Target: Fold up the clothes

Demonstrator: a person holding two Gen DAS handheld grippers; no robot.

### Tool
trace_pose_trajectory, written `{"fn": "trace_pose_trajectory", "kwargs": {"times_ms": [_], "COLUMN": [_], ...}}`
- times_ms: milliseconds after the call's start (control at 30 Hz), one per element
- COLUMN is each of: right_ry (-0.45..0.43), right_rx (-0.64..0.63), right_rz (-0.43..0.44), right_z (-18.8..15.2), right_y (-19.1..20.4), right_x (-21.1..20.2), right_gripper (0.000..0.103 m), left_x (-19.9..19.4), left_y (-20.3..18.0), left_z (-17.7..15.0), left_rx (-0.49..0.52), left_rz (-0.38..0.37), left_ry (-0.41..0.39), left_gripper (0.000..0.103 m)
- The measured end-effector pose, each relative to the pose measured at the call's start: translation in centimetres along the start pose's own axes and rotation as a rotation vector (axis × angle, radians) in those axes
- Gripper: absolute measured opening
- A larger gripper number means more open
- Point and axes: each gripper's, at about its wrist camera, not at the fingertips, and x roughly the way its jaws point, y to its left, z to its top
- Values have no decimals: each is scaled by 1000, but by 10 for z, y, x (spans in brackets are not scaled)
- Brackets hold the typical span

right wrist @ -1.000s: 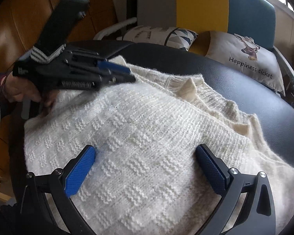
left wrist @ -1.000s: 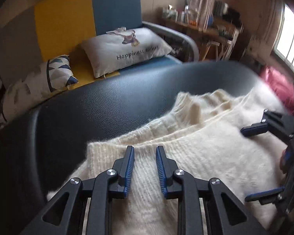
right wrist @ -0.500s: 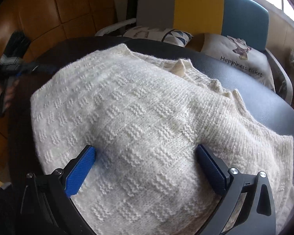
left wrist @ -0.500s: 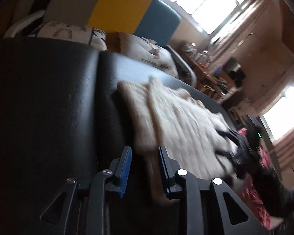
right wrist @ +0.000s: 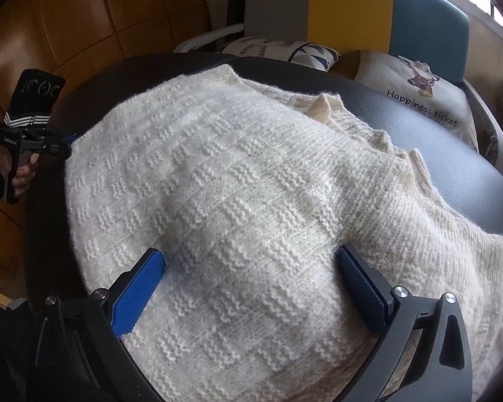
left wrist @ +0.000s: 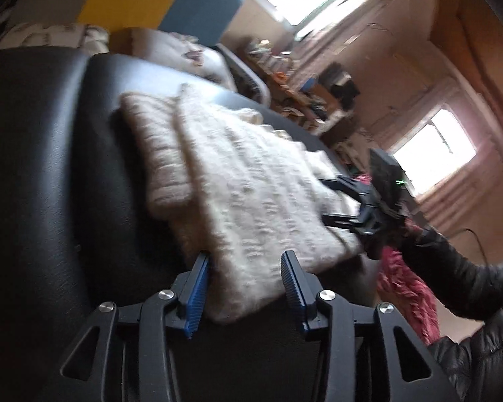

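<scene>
A cream knitted sweater (right wrist: 238,181) lies folded on a black padded surface (right wrist: 452,154), with its collar toward the sofa. My right gripper (right wrist: 249,261) hovers wide open over the sweater's near part, a blue pad on either side of a raised hump of knit. The left wrist view is blurred. There the sweater (left wrist: 238,181) stretches away, and my left gripper (left wrist: 244,281) stands open with the sweater's near corner between its fingers. The right gripper (left wrist: 332,199) shows at the sweater's far side. In the right wrist view the left gripper (right wrist: 65,142) sits at the sweater's left edge.
Behind the black surface (left wrist: 50,201) stands a sofa (right wrist: 352,10) with grey, yellow and blue panels and two pillows (right wrist: 419,93). Brown wall panels (right wrist: 50,16) are at the left. A dark sleeve (left wrist: 452,268) and a pink-red cloth (left wrist: 405,288) are at the right.
My left gripper swung off the top of the sweater to its left edge and opened wider. The right gripper has stayed open over the sweater.
</scene>
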Motion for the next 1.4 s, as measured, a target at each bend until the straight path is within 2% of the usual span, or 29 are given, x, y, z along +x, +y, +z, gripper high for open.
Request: {"fn": "trace_pose_trajectory", "kwargs": {"times_ms": [133,200,267,333,367,400,433,467,567,633,700,800,833,900,967,1033,1100,1167,1233,1300,1333,1400], "right_ry": [-10,-10,-11,-16,-15,-13,-10,-5,42,68,58,53,62,54,45,35,25,38,52,65,72,33], "right_rx": [-2,-1,0,0,1,1,-2,-6,-38,-89,-95,-99,-101,-73,-43,-13,18,86,157,228,263,335], "right_rz": [-6,-8,-8,-11,-12,-14,-20,-25,-28,-22,-22,-42,-64,-114,-164,-215,-265,-307,-348,-388,-409,-377], "right_z": [-1,-1,-1,-2,-2,-2,-1,-1,0,-3,-7,-9,-7,-8,-9,-10,-11,-21,-32,-43,-48,-58], "right_y": [1,1,1,2,2,2,3,4,9,15,17,21,23,28,34,39,44,34,24,14,9,2], "right_x": [0,0,0,0,0,0,0,0,-2,-4,-6,-9,-10,-18,-27,-36,-45,-47,-49,-50,-51,-56], "right_gripper": [103,103,103,103,103,103,103,103,103,103,103,103,103,103,103,103,103,103,103,103,103,103], "left_x": [2,-1,1,11,15,13,14,15,9,4,0,-9,-16,-28,-41,-52,-53,-47,-30,1,18,42], "left_y": [0,-4,-9,-13,-16,-19,-22,-25,-34,-34,-35,-34,-32,-33,-38,-51,-71,-94,-107,-110,-108,-91], "left_z": [6,7,5,-1,-4,-6,-7,-11,-26,-35,-42,-50,-50,-50,-50,-46,-39,-31,-25,-18,-18,-21], "left_rx": [11,41,78,116,136,155,164,173,190,145,113,34,-2,-41,-27,-10,37,102,159,202,193,128], "left_rz": [-77,-63,-52,11,43,52,60,82,56,27,13,3,15,83,220,256,292,336,441,604,666,730], "left_ry": [-7,-24,-7,64,92,86,100,114,142,150,149,115,86,32,-28,-95,-141,-172,-170,-118,-91,-47], "left_gripper": [42,42,42,41,30,26,7,6,5,5,6,13,21,22,26,29,39,57,60,60,60,60]}}
